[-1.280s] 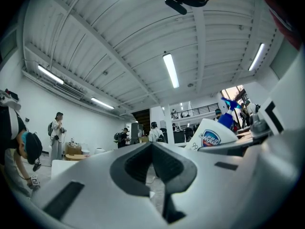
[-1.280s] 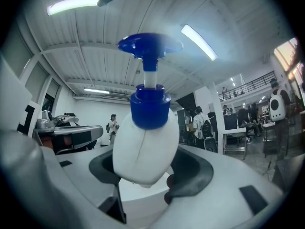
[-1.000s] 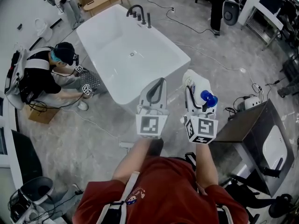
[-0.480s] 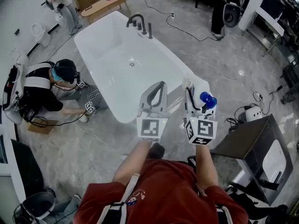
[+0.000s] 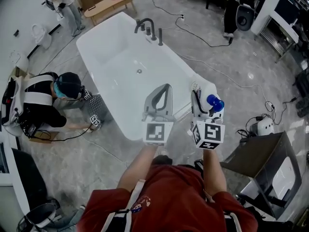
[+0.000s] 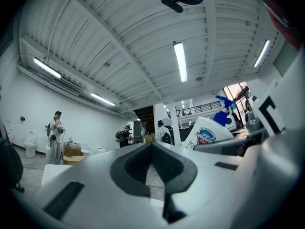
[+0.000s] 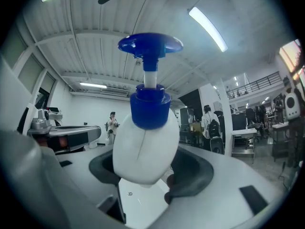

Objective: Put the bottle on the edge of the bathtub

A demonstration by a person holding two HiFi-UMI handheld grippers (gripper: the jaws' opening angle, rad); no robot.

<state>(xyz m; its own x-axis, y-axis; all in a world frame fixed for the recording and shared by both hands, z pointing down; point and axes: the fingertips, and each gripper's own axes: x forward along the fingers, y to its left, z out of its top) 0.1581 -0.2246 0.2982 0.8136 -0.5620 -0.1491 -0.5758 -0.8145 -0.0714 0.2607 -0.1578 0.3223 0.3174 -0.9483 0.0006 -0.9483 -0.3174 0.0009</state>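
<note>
- Right gripper [image 5: 202,100]: jaws pinched white bottle [image 5: 204,85] by lower body; blue pump head [image 5: 216,102] pointed toward person.
- Right gripper view: bottle [image 7: 143,147] filled gap between pads, pump [image 7: 150,44] on top.
- Bottle held in air, not resting on anything; in head view it overlapped near right corner of bathtub [image 5: 116,57].
- Left gripper [image 5: 162,94]: jaws pressed together, nothing between them, just beside right one.
- Dark faucet [image 5: 146,27] at far rim.
- Person in dark cap [image 5: 65,87] crouched on floor left of tub.
</note>
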